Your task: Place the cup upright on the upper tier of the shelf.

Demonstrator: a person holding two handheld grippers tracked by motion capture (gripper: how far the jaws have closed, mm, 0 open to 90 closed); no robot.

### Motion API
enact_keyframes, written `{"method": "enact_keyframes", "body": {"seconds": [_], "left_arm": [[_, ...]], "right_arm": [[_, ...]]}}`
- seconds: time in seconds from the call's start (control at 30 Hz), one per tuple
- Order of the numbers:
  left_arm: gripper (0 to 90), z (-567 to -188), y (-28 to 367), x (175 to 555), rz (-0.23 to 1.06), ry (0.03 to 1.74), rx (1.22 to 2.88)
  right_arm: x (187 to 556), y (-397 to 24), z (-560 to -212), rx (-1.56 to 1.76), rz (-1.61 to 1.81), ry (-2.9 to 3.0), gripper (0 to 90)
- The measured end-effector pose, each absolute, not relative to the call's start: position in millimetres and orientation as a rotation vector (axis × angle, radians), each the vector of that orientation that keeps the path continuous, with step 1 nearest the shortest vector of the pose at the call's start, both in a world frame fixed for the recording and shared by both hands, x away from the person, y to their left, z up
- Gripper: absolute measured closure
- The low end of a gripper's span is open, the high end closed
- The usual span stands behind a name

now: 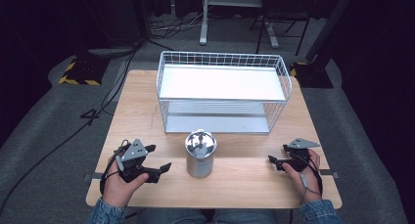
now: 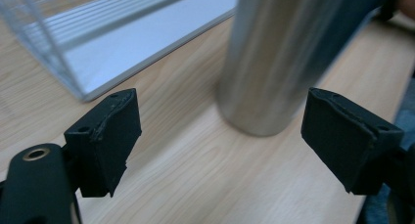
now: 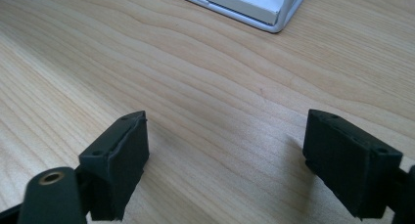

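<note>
A shiny steel canister (image 1: 200,155) with a lid knob stands upright on the wooden table (image 1: 142,111), just in front of a white wire rack (image 1: 222,87). My left gripper (image 1: 159,158) is held in a hand left of the canister, its jaws spread wide and pointing toward it. In the left gripper view the canister (image 2: 274,62) rises ahead between the black pads (image 2: 110,136), apart from both, so the left gripper (image 2: 220,136) is open. My right gripper (image 1: 278,153) rests right of the canister, open. In its own view the right gripper (image 3: 227,155) has bare wood between its jaws.
The two-level rack has a white shelf (image 2: 122,43) low at the table and a corner (image 3: 254,6) ahead of the right gripper. Cables (image 1: 88,116) and stand legs (image 1: 205,28) lie on the grey floor beyond the table.
</note>
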State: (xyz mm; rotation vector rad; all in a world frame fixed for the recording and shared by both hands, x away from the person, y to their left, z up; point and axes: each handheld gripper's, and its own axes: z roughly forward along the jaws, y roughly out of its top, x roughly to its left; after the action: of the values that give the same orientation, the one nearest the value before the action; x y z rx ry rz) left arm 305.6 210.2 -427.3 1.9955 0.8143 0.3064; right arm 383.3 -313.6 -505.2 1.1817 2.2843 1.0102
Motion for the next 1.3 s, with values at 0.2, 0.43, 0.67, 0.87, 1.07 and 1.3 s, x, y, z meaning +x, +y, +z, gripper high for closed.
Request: {"method": "enact_keyframes", "body": {"seconds": [0.2,0.43,0.67,0.87,1.07,1.3], "left_arm": [[15.4,-420,192,299,0.297,0.745,1.972],[15.4,-421,170,298,0.258,0.676,1.944],[15.4,-425,157,303,0.278,0.690,1.903],[15.4,-428,143,308,0.293,0.683,1.884],[9.9,-436,130,315,0.297,0.717,1.866],[2.6,-444,116,322,0.343,0.719,1.859]], "right_arm": [[383,-314,-505,1.181,1.011,2.284,17.6],[383,-313,-505,1.174,1.017,2.289,19.0],[383,-313,-505,1.174,1.017,2.289,19.1],[383,-313,-505,1.174,1.017,2.289,19.1],[383,-313,-505,1.174,1.017,2.289,19.1],[383,-313,-505,1.174,1.017,2.289,19.1]]}}
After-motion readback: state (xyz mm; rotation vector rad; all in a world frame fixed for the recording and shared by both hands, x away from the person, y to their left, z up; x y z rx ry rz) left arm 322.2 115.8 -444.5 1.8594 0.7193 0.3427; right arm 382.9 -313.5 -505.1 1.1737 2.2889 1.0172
